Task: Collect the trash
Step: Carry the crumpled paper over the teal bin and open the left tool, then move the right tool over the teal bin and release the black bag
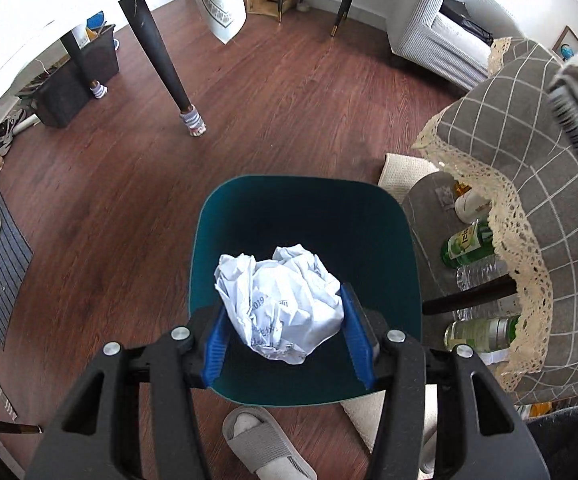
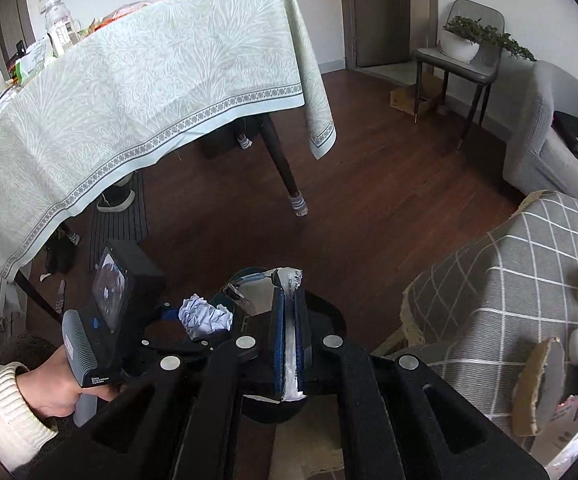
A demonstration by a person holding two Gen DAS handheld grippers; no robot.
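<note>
Left gripper (image 1: 283, 328): we held its blue jaws clamped on a crumpled ball of white paper (image 1: 279, 304), one pad against each side.
Paper ball: we had it directly above the open mouth of the dark teal waste bin (image 1: 309, 216), not touching the bin; faint print showed on its creases.
Waste bin: it stood on the wooden floor (image 1: 269, 100), just beside a low bench draped in a grey checked cloth with lace trim (image 1: 529, 184).
Under the bench: we saw a green bottle (image 1: 469, 242), clear plastic bottles and a pale jar on a lower shelf.
Right gripper (image 2: 289, 320): we kept its jaws clenched on a flat white wrapper (image 2: 291, 340), which stuck out past the tips and also behind the pads.
Left hand (image 2: 55, 388): in the right wrist view we gripped the left tool's handle, a cream knitted cuff at the wrist; the paper ball (image 2: 205, 318) showed between its jaws.
Foot: a grey slipper (image 1: 265, 448) sat on the floor just below the bin.
Room: a dining table under a pale green tablecloth (image 2: 149, 92) stood well apart from the bin.
</note>
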